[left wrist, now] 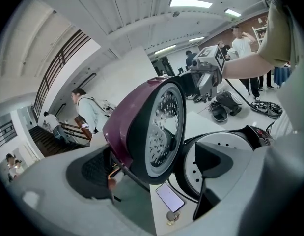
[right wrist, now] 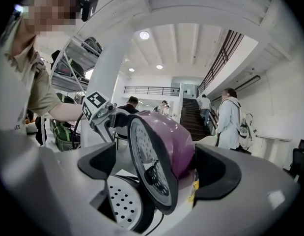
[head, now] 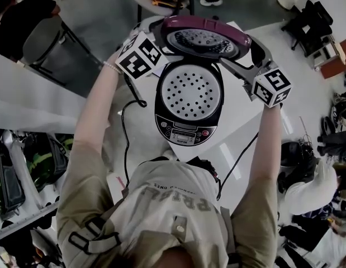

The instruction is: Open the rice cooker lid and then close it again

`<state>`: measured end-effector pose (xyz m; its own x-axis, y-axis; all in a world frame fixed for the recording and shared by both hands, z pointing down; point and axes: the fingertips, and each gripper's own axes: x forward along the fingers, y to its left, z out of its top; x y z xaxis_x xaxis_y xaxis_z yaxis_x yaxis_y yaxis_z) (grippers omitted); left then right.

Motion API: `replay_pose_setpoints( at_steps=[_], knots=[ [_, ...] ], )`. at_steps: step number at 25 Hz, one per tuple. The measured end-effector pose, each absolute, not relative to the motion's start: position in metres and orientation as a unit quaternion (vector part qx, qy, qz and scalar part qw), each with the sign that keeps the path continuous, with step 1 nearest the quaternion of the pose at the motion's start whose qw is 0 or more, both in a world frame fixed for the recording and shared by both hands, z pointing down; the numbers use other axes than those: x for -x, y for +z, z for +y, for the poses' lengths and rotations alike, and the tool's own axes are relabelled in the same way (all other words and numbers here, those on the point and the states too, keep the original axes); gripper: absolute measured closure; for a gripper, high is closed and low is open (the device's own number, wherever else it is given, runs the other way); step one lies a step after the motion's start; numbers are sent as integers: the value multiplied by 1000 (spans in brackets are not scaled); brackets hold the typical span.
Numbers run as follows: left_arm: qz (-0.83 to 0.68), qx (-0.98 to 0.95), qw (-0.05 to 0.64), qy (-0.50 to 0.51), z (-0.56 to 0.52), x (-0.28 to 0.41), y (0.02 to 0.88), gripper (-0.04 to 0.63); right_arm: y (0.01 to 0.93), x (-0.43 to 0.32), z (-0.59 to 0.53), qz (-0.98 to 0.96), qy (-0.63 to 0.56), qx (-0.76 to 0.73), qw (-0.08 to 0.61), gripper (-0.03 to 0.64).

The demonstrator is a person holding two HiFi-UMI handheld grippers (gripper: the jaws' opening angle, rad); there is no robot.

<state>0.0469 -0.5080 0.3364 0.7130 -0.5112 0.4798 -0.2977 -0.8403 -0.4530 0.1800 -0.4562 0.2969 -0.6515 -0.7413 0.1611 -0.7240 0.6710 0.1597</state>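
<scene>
On the white desk [head: 242, 119] sits the rice cooker [head: 188, 108], its purple lid [head: 205, 38] standing upright. It looks light, rigid and glossy, so I'd press at the front rim. The left claw [left wrist: 157, 162] and right claw [right wrist: 160, 168] both gape wide, straddling the lid and clamping nothing. Beyond is a busy hall with a staircase [right wrist: 192, 117].

We see the rice cooker lid [head: 203, 38] with a glossy purple plastic shell, and its inner plate [left wrist: 159, 127] looks like dull, dimpled metal. The perforated tray [head: 189, 91] in the pot looks like smooth pale metal with a satin sheen. The cooker's front panel [head: 183, 132] is shiny black plastic. The white worktop [head: 242, 124] is smooth and reflects light. Both claws look like matt grey plastic; the left claw [left wrist: 152, 166] carries a black pad [left wrist: 95, 168] with a fine rough grid, the right claw [right wrist: 157, 170] smooth matt black pads [right wrist: 220, 173]
</scene>
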Motion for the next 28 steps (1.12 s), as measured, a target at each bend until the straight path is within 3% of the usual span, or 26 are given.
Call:
replay_pose_setpoints(
  at_steps=[28],
  knots=[
    [134, 872, 232, -410, -389, -5, 397, 48, 360, -146, -342, -910, -45, -332, 243, 112]
  ],
)
